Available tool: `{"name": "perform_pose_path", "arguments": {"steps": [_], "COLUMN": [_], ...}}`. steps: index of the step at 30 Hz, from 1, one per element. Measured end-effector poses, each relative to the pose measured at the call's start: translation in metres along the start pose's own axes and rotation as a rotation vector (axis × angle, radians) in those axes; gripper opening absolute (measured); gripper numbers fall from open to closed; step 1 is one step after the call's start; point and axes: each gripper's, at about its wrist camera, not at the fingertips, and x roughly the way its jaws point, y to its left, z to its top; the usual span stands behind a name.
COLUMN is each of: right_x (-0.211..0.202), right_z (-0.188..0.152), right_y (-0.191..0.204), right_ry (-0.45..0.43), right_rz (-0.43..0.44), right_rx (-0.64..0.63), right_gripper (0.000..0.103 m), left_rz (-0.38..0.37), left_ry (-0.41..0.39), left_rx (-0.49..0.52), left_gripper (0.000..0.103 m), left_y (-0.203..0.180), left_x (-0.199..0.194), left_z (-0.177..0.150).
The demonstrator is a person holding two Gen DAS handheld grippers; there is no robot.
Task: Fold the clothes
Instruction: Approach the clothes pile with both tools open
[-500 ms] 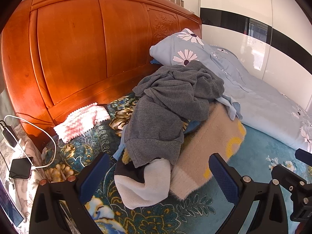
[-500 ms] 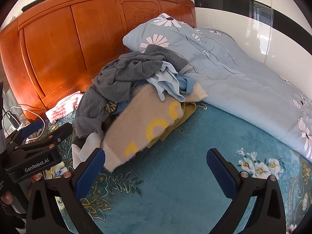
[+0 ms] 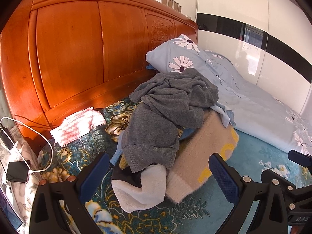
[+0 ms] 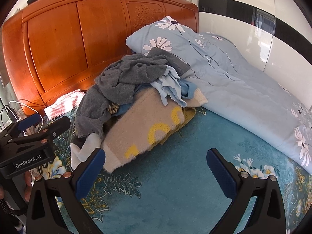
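A pile of clothes lies on the bed near the headboard. A grey sweater (image 3: 165, 113) (image 4: 120, 81) drapes over the top. Under it lie a beige fuzzy sweater with yellow marks (image 3: 204, 156) (image 4: 148, 124), a light blue garment (image 4: 171, 85) and a white fleece piece (image 3: 144, 189). My left gripper (image 3: 158, 175) is open and empty, its jaws standing just before the white fleece piece. My right gripper (image 4: 154, 167) is open and empty over the teal bedspread, in front of the beige sweater. The left gripper's body also shows in the right wrist view (image 4: 29, 140).
An orange wooden headboard (image 3: 87, 58) stands behind the pile. A blue daisy-print pillow (image 3: 181, 58) and quilt (image 4: 243, 89) lie to the right. A pink and white zigzag cloth (image 3: 78, 124) lies left of the pile. A white cable and dark devices (image 3: 17, 171) lie at the bed's left edge.
Both grippers have shifted slightly, so the pile sits a little lower in each view. Both stay open and empty. The clothes have not moved.
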Motion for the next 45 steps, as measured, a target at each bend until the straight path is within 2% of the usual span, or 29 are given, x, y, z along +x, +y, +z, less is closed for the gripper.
{"name": "perform_pose_path", "arguments": {"steps": [13, 18, 25, 29, 45], "right_x": [-0.023, -0.032, -0.032, -0.031, -0.01], "right_z": [0.009, 0.011, 0.014, 0.016, 0.03], "right_y": [0.002, 0.006, 0.006, 0.007, 0.014], "right_ry": [-0.032, -0.049, -0.045, -0.05, -0.042], "right_rz": [-0.005, 0.004, 0.017, 0.014, -0.003], "right_rx": [-0.002, -0.022, -0.02, -0.028, -0.053], "right_gripper": [0.103, 0.103, 0.103, 0.103, 0.103], "left_rz": [-0.082, -0.048, -0.047, -0.059, -0.027], "left_ry": [0.011, -0.008, -0.001, 0.008, 0.024], "left_rx": [0.003, 0.015, 0.009, -0.006, -0.005], "left_gripper": [0.103, 0.103, 0.103, 0.103, 0.103], "left_y": [0.001, 0.005, 0.011, 0.018, 0.038], "left_x": [-0.022, -0.027, -0.027, -0.023, 0.002], "left_z": [0.006, 0.009, 0.015, 0.019, 0.032]}}
